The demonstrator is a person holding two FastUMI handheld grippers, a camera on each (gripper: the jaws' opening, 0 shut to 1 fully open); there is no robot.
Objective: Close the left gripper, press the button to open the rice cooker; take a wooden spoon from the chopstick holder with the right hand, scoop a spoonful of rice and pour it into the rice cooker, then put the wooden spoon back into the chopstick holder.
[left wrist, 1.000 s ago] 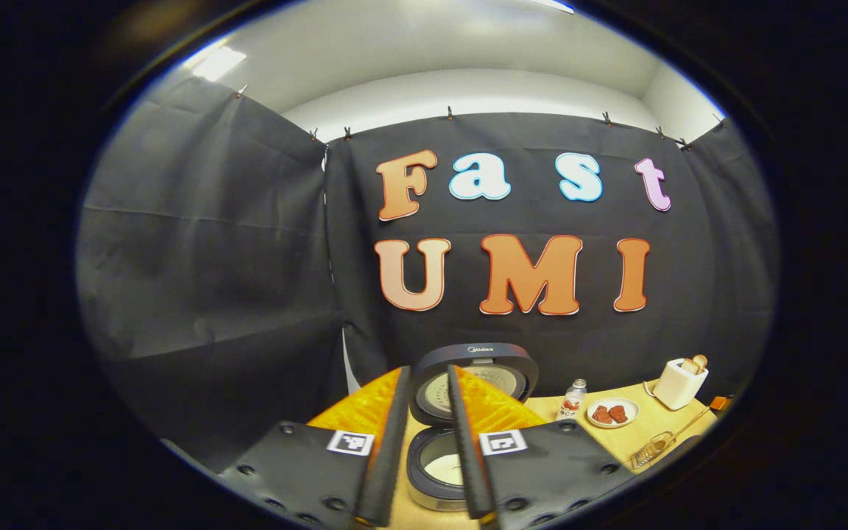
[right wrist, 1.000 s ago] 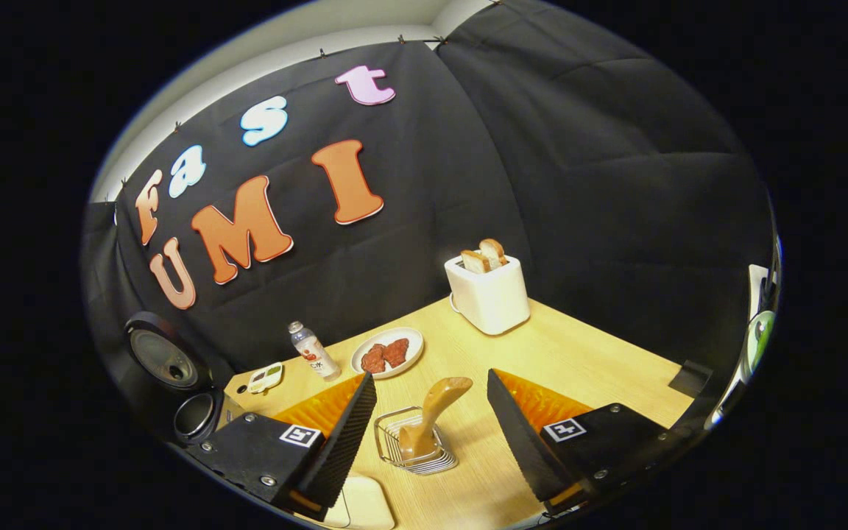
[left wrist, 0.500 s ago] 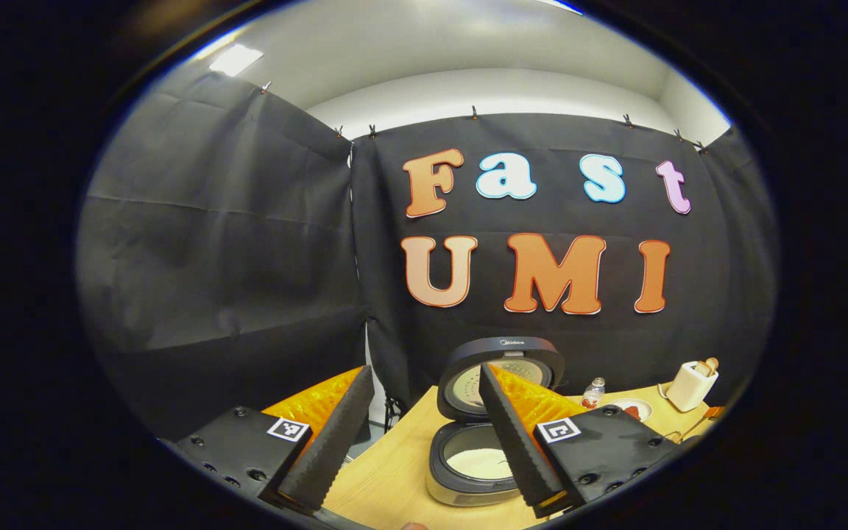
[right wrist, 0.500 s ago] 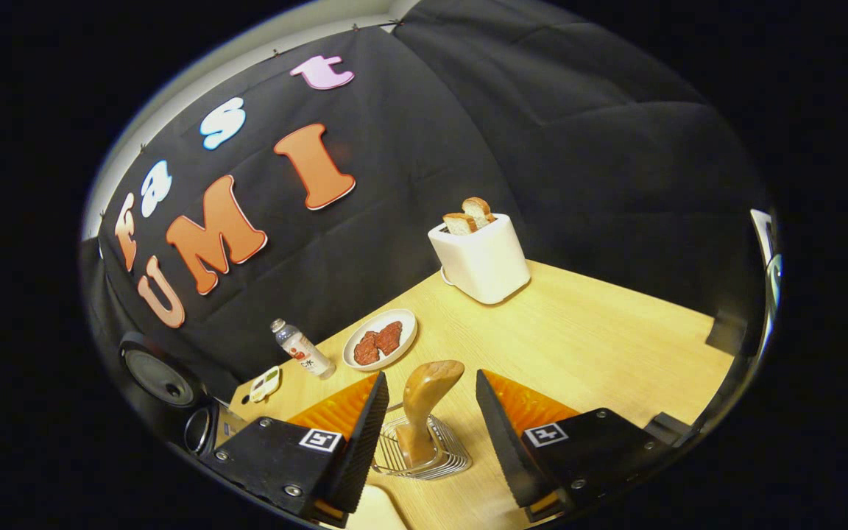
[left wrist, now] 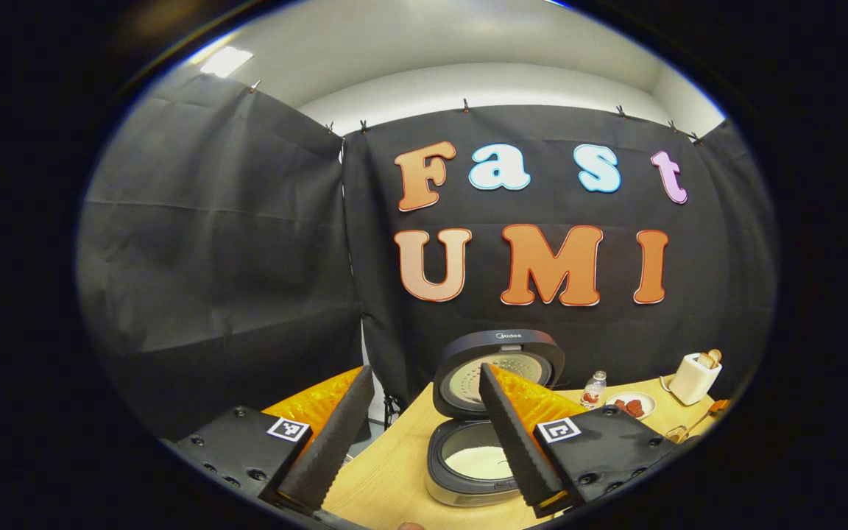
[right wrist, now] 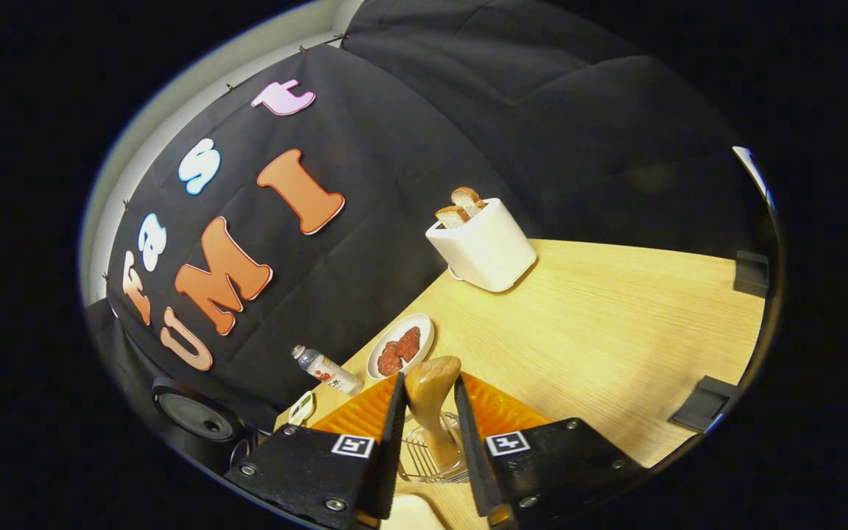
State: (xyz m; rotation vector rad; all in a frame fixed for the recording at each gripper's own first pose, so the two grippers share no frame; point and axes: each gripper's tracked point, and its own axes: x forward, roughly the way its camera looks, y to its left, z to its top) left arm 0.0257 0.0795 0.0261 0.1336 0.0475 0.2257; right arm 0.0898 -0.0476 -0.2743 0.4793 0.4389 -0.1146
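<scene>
1. Where the right gripper (right wrist: 428, 434) stands at the near edge of the right gripper view, its two fingers bracket the shaft of the pale, rounded-handled wooden spoon (right wrist: 430, 390), touching or nearly touching it; full pressure cannot be confirmed. A second ago the fingers stood wide apart.
2. The spoon stands upright in the wire chopstick holder (right wrist: 431, 456) on the light wooden tabletop (right wrist: 601, 331). It is judged light, rigid and smooth; hold the shaft just below the bulbous end, which should check slipping, and lift straight up so the holder is not dragged.
3. The left gripper (left wrist: 420, 434), in the left gripper view, is spread open over the tabletop's edge; a second ago it was shut.
4. Beyond it the dark round rice cooker (left wrist: 475, 460) sits with its lid raised and white rice inside.
5. Farthest: a plate of red food (right wrist: 402, 344) and a white toaster (right wrist: 483, 246).
</scene>
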